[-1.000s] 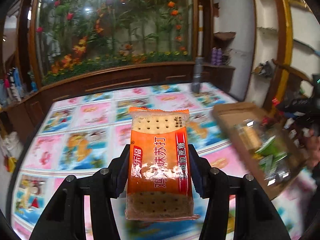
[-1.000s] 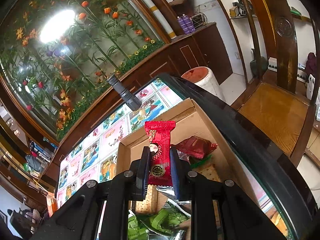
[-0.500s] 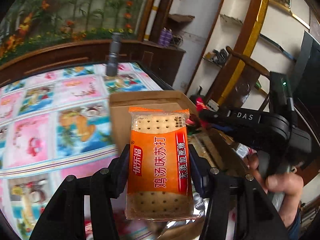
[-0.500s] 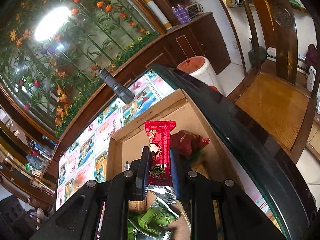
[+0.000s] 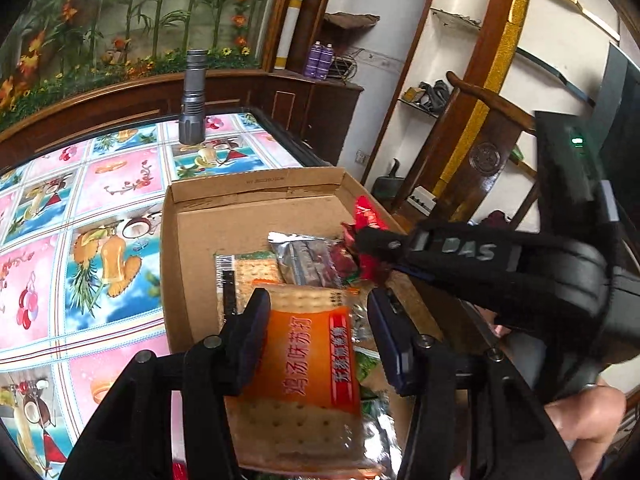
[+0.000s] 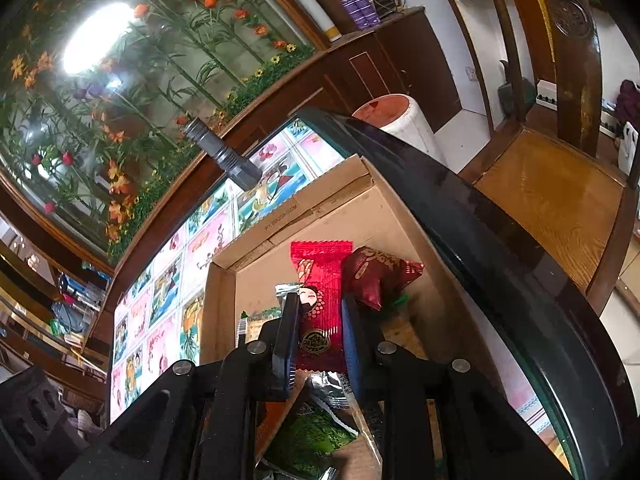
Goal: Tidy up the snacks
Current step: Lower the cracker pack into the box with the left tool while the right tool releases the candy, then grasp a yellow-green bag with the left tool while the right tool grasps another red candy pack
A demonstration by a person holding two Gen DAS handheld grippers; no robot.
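Note:
My left gripper (image 5: 318,320) hovers over the cardboard box (image 5: 256,184), its jaws closing. The orange cracker pack (image 5: 304,364) lies lower between the fingers, tilted onto the snacks; a gap shows beside the right pad. My right gripper (image 6: 320,312) reaches into the same box (image 6: 320,208) from the right side. Its pads still pinch a red candy pack (image 6: 320,272) held upright, though the jaws are starting to open. In the left wrist view the right gripper (image 5: 368,240) sits just beyond the cracker pack.
Inside the box lie a silver pack (image 5: 308,260), a dark red pack (image 6: 376,276) and green packs (image 6: 312,428). A grey flashlight (image 5: 193,100) stands at the table's far end. The dark table edge (image 6: 480,216) and a wooden chair (image 6: 552,188) are at the right.
The left gripper swung right from above the table to over the box, and the cracker pack sank out of its grip. The right gripper dipped slightly, red candy still between its pads.

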